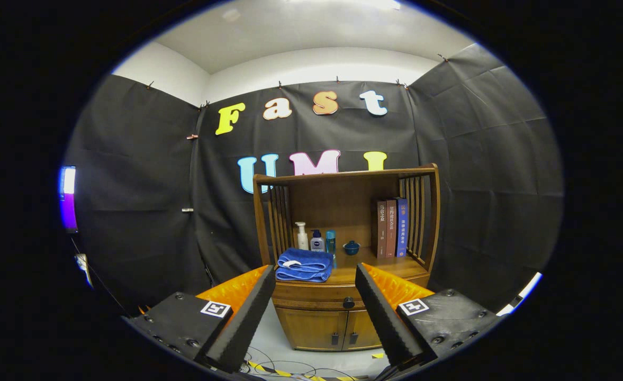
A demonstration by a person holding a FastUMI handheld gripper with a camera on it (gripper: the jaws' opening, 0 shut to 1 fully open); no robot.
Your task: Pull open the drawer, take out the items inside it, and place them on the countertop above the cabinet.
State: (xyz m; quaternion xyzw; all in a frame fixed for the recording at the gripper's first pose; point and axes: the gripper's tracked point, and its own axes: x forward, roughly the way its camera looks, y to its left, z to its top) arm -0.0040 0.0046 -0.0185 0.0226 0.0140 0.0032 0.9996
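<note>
Hand-held gripper (315,275) fingers spread wide apart, holding nothing, well short of the cabinet (337,296). Drawer (319,297) closed, seen in the gap between the fingers and beyond them, its dark knob (348,302) nearer the right finger; two doors (330,329) below it. Worktop (385,267) above the drawer carries a folded blue towel (304,265), three bottles (316,241), a small blue pot (351,247) and three upright books (390,227) at the right.

Jaws wide apart, drawer (337,296) beyond, closed.
</note>
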